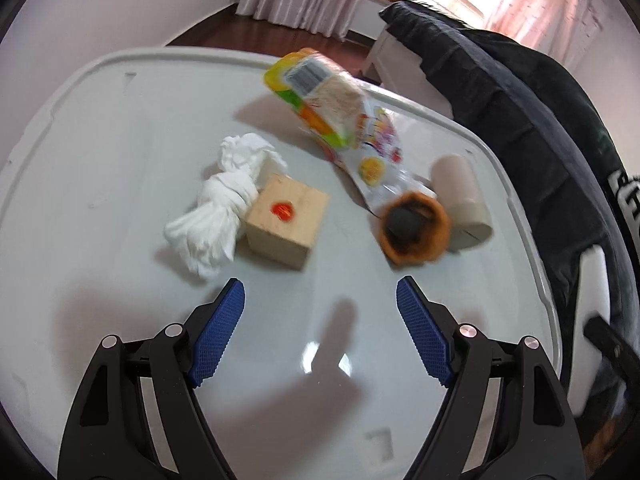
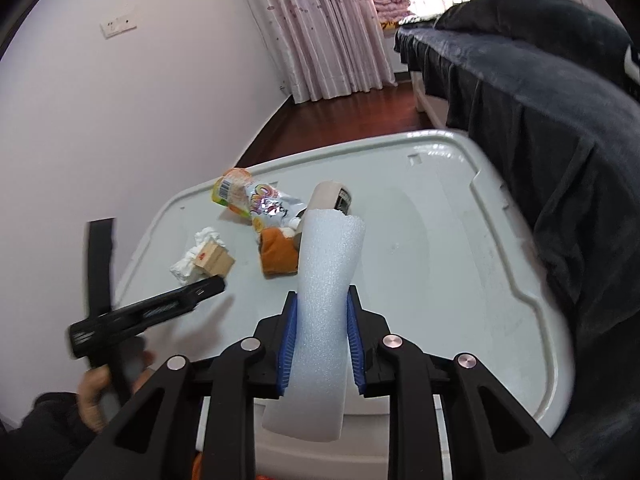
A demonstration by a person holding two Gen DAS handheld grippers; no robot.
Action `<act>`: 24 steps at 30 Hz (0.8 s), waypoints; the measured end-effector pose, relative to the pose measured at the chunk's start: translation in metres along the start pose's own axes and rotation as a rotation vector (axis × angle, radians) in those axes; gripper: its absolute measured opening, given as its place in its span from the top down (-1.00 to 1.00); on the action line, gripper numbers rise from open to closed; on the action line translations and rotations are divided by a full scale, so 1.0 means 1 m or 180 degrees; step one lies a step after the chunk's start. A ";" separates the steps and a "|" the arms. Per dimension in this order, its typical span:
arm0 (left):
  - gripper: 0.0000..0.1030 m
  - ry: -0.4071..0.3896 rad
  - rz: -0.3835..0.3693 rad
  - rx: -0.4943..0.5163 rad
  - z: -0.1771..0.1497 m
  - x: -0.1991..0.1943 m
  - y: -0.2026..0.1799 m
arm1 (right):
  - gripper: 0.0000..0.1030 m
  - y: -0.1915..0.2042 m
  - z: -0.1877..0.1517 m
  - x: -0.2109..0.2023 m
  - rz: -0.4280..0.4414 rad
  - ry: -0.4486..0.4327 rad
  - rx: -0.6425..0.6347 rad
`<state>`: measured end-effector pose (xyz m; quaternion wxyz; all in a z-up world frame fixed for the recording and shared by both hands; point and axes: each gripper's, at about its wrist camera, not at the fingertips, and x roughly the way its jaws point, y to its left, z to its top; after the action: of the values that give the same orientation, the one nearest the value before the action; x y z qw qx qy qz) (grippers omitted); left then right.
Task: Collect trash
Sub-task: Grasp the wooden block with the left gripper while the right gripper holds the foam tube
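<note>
On the white lid-like tabletop [image 1: 120, 120] lies a cluster of litter: a crumpled white tissue [image 1: 216, 208], a small wooden cube with a red mark [image 1: 286, 224], a colourful snack wrapper [image 1: 336, 116], an orange peel-like cup [image 1: 414, 228] and a beige cardboard roll [image 1: 460, 196]. My left gripper [image 1: 320, 300] hovers open just short of them, nothing between its blue pads. My right gripper [image 2: 322, 300] is shut on a white foam sheet [image 2: 328, 280], held upright above the near edge of the tabletop [image 2: 500, 320]. The left gripper [image 2: 216, 284] shows at the left of the right wrist view, held by a hand [image 2: 94, 400].
A dark blanket [image 1: 500, 92] drapes over the bed along the table's right side. Pink curtains [image 2: 328, 32] and a wooden floor [image 2: 340, 116] lie beyond. The wall [image 2: 120, 120] stands to the left.
</note>
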<state>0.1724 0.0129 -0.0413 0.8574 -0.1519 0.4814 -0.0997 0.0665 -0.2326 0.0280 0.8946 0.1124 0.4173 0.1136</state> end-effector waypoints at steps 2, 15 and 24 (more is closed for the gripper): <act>-0.49 -0.0011 0.0014 -0.0012 0.007 0.006 0.004 | 0.54 0.001 0.001 -0.001 0.0031 -0.0009 0.0008; -0.39 -0.0011 0.0279 0.0625 0.024 0.032 -0.017 | 0.52 0.002 0.001 0.003 0.0094 0.0037 0.0045; 0.29 -0.0139 0.0572 0.0919 0.017 0.030 -0.035 | 0.52 0.005 0.002 0.006 0.0089 0.0055 0.0008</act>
<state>0.2015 -0.0263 -0.0448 0.8861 0.0143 0.4549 -0.0874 0.0713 -0.2263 0.0263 0.8891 0.1183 0.4236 0.1265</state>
